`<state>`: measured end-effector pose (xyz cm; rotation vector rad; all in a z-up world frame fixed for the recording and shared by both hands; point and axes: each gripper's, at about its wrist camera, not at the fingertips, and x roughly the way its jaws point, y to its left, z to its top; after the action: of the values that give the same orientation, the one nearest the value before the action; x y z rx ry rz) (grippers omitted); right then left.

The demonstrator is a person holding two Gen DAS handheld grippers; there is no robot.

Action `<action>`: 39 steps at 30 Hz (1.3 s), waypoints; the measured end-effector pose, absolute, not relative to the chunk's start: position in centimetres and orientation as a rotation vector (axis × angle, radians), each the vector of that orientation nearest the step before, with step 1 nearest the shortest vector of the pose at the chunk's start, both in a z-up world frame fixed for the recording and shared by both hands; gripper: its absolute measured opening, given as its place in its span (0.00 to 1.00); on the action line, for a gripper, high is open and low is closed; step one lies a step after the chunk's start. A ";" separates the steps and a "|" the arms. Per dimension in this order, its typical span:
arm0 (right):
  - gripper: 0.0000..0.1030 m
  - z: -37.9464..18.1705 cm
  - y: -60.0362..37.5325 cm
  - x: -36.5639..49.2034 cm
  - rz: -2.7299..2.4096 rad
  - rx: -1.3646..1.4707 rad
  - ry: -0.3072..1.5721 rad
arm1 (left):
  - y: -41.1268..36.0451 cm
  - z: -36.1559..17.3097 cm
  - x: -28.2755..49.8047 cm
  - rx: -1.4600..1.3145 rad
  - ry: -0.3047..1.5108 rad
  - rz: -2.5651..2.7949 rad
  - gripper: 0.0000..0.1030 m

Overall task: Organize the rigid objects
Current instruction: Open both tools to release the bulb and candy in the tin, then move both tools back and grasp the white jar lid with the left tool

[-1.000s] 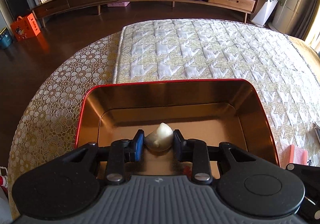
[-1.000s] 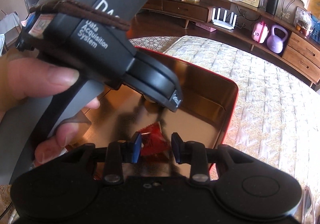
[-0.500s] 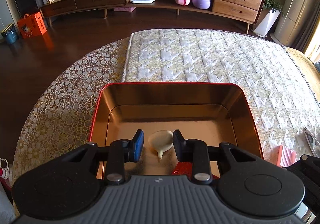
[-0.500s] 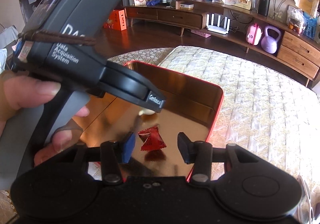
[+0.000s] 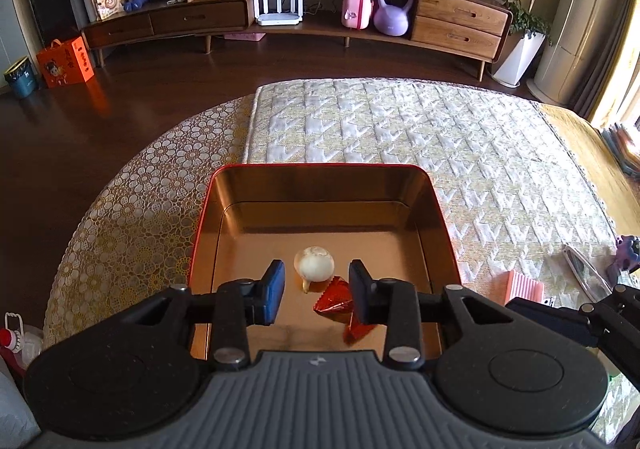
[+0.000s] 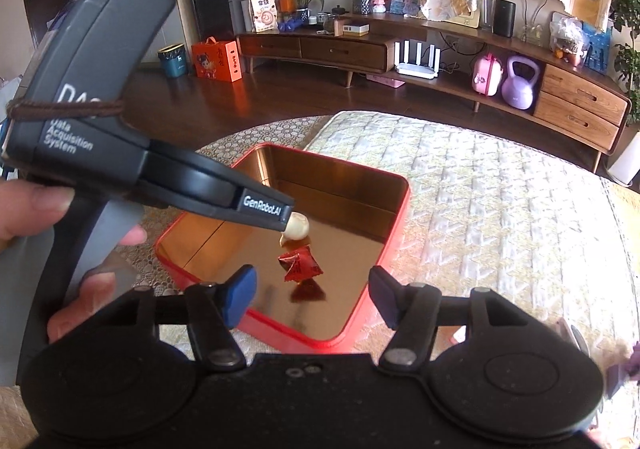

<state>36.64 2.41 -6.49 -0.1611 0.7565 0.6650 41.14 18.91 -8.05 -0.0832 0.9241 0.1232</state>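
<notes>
Right wrist: left claw partly hides garlic beside candy.

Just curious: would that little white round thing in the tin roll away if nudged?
Probably. The white ball looks rounded and sits loose on the tin's smooth, shiny floor. Its small stub may stop it sooner, and the walls would catch it.

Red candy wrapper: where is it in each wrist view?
Left wrist: red candy wrapper low centre, on the tin floor, just right of the white ball.
Right wrist: wrapper centre, below the ball.
Shared landmark: purple kettlebell on the far shelf.
</notes>
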 end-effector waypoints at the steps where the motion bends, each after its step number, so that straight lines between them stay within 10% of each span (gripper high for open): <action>1: 0.62 -6.3 2.1 36.3 0.664 -0.155 0.756 | 18.7 -7.7 40.8 -0.077 0.914 0.123 0.52; 23: 0.97 -2.3 -7.9 29.1 0.638 -0.032 0.661 | 13.5 -2.4 32.8 -0.029 0.815 0.120 0.65; 39: 1.00 -1.9 -16.4 23.3 0.546 0.053 0.607 | 8.5 -0.7 25.9 -0.027 0.728 0.075 0.77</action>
<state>23.31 -16.38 -1.86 0.0526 0.6068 0.5458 25.94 8.47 -0.74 -0.0268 0.7278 0.0754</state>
